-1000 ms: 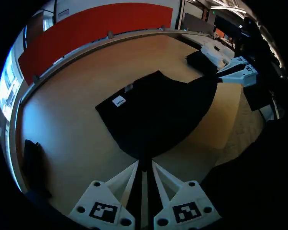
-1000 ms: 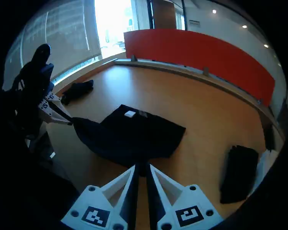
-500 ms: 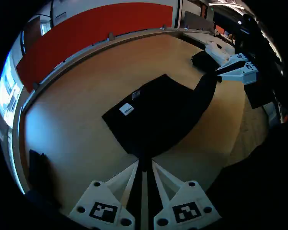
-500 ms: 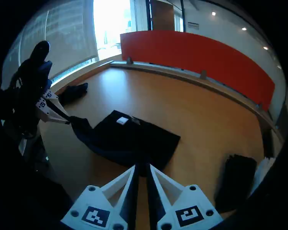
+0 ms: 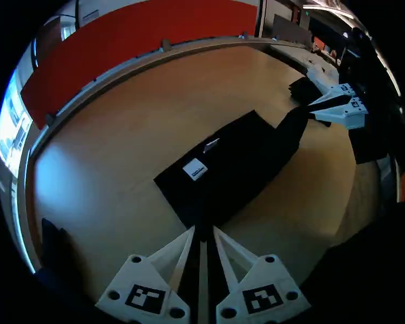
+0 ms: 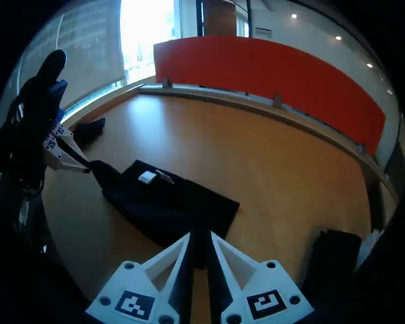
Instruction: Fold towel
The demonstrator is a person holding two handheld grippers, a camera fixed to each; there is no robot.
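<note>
A dark towel (image 5: 232,156) with a white label (image 5: 194,168) lies spread on the wooden table (image 5: 110,146). My left gripper (image 5: 203,229) is shut on the towel's near corner. At the right of the left gripper view, my right gripper (image 5: 309,111) pinches the other near corner, lifted a little off the table. In the right gripper view the towel (image 6: 170,205) runs from my right gripper (image 6: 200,237), shut on its corner, to my left gripper (image 6: 89,167) at the left, held by a gloved hand. The label (image 6: 147,176) faces up.
A red partition (image 5: 132,38) runs along the table's far edge. Folded dark cloths sit at the table's right end (image 5: 305,89) and by its left edge (image 5: 51,243). In the right gripper view a dark pile (image 6: 332,259) lies at the right and another cloth (image 6: 86,129) at the left.
Both grippers have carried the held near edge forward over the table. The towel now looks narrower, and its label sits closer to the grippers.
</note>
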